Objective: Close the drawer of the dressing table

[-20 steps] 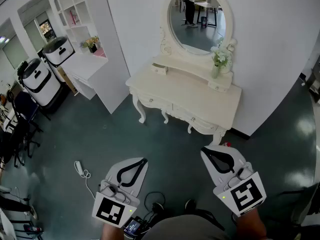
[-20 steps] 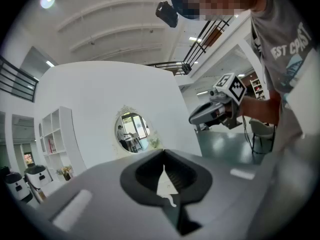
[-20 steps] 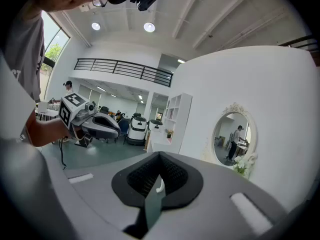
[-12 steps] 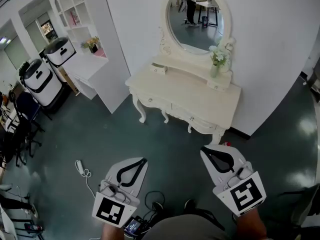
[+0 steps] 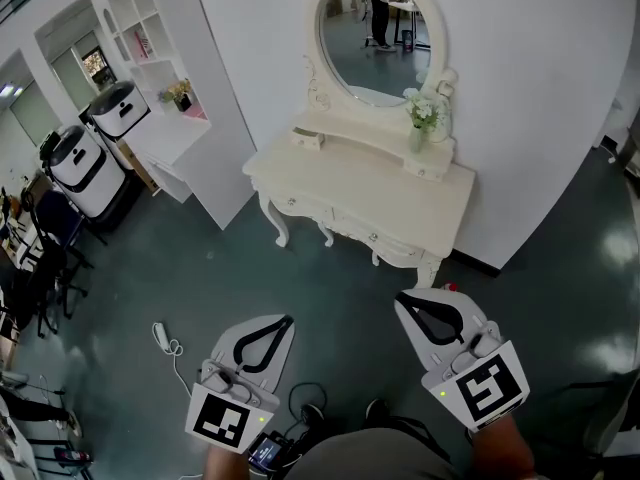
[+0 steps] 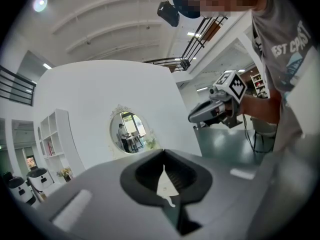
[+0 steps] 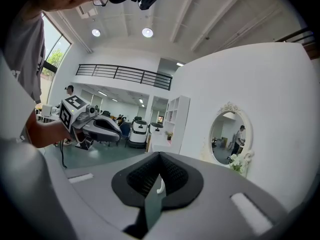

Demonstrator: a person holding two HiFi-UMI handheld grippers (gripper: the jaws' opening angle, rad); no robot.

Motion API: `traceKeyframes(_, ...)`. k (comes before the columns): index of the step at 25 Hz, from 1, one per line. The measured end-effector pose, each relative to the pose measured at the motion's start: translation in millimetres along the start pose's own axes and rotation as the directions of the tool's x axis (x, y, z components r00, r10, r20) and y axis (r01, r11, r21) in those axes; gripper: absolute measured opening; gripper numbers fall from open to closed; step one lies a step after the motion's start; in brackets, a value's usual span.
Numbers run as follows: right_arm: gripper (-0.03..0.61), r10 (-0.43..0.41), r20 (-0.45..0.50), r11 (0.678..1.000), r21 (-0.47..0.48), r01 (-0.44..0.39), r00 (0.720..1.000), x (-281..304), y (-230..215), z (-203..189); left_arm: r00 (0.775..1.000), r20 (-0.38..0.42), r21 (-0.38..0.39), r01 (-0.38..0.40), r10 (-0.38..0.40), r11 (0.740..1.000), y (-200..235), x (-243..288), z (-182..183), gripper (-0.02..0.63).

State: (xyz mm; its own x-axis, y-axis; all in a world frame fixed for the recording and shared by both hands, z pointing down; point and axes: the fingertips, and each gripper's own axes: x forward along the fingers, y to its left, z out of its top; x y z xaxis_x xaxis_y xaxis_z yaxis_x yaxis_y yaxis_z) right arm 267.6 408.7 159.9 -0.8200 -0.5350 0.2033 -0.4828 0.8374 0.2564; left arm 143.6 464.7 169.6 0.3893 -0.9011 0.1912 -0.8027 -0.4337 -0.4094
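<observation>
The cream dressing table [image 5: 380,203] stands against the white wall, with an oval mirror [image 5: 375,33] and a vase of flowers [image 5: 421,120] on its raised shelf. A small drawer [image 5: 307,139] at the shelf's left end juts forward a little. Both grippers hover over the dark floor, well short of the table, and both are empty. My left gripper [image 5: 284,324] is shut, its tips together [image 6: 163,154]. My right gripper [image 5: 404,301] is also shut, its tips meeting [image 7: 159,156]. Each gripper view shows the mirror [image 6: 129,131] [image 7: 231,134] far ahead.
A white shelving unit with a desk [image 5: 165,78] stands left of the table. Two white-and-black machines [image 5: 78,163] and chairs [image 5: 40,258] line the far left. A white cable with a plug strip [image 5: 161,337] lies on the floor by my left gripper.
The head view has shifted, so the dressing table sits slightly further left and higher in frame. Both grippers stay shut, nearly where they were.
</observation>
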Motion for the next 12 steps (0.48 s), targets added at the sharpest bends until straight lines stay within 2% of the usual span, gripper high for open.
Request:
traceKeyframes(6,0.002,-0.027,0.010,0.999,0.028,0.027,1.000,-17.0,-30.7,-15.3,1.000,0.004,0.038,0.010,-0.010,0.999,-18.0,23.3,16.0,0.002)
traceKeyframes(12,0.002,-0.046,0.009,0.998,0.047,0.046,0.999,-22.1,-46.7,-24.2,1.000,-0.008,0.013,0.014,-0.014,1.000,-19.9,42.2,17.5,0.002)
